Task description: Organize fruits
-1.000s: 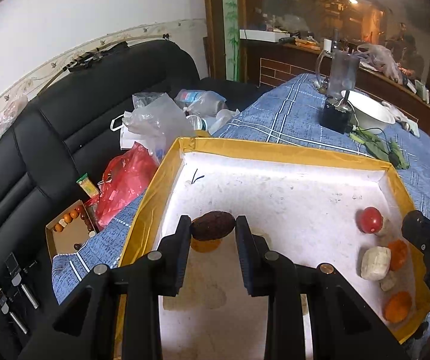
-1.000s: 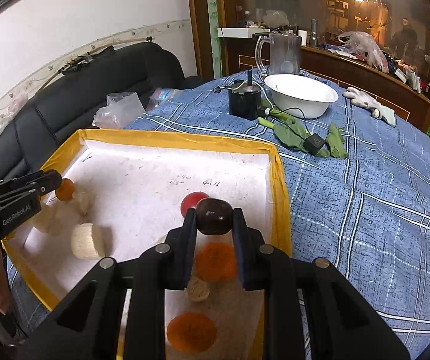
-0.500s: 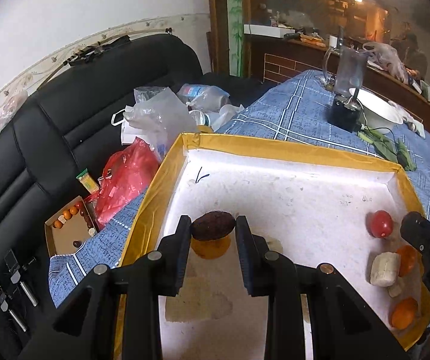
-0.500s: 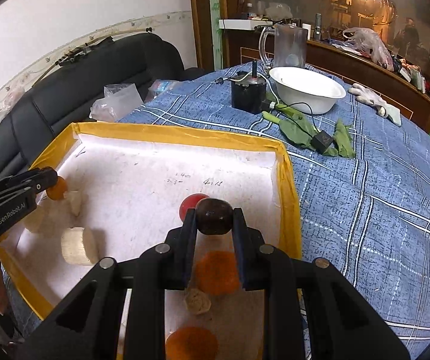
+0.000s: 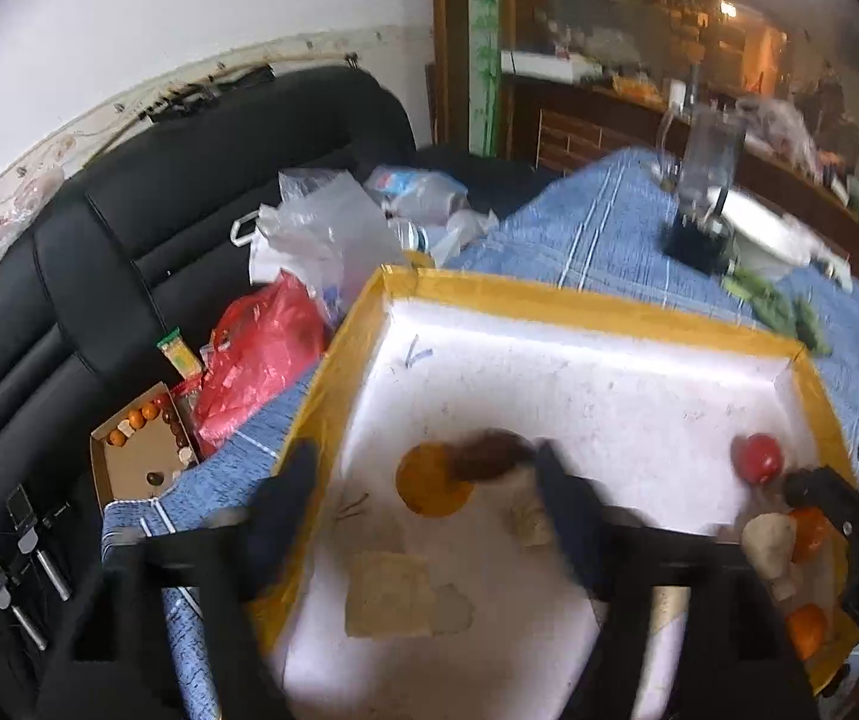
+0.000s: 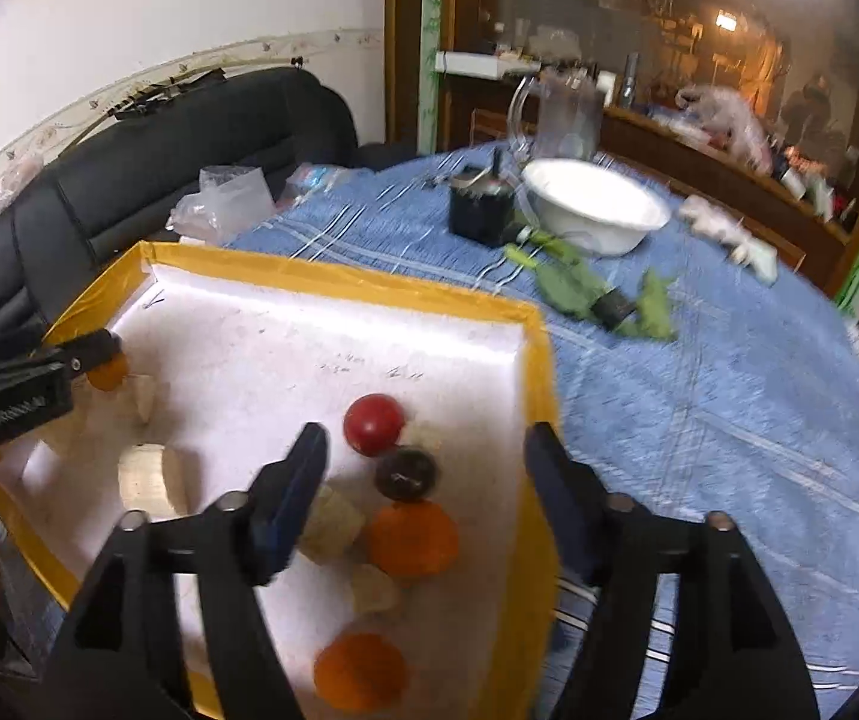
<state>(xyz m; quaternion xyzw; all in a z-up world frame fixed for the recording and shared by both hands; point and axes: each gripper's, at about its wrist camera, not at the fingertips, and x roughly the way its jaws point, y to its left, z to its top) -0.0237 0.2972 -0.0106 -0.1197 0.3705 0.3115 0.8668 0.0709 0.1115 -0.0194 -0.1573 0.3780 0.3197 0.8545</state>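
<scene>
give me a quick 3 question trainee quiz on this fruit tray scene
1. True or false: the right tool is shut on the dark fruit.
2. In the right wrist view, which fruit lies just beyond the dark fruit? A) red fruit B) green pear C) yellow banana
3. Fill in: in the left wrist view, the brown fruit between the left tool's open jaws lies against an ______ fruit.

Key
1. False: its jaws are wide open and the fruit lies in the tray.
2. A
3. orange
</scene>
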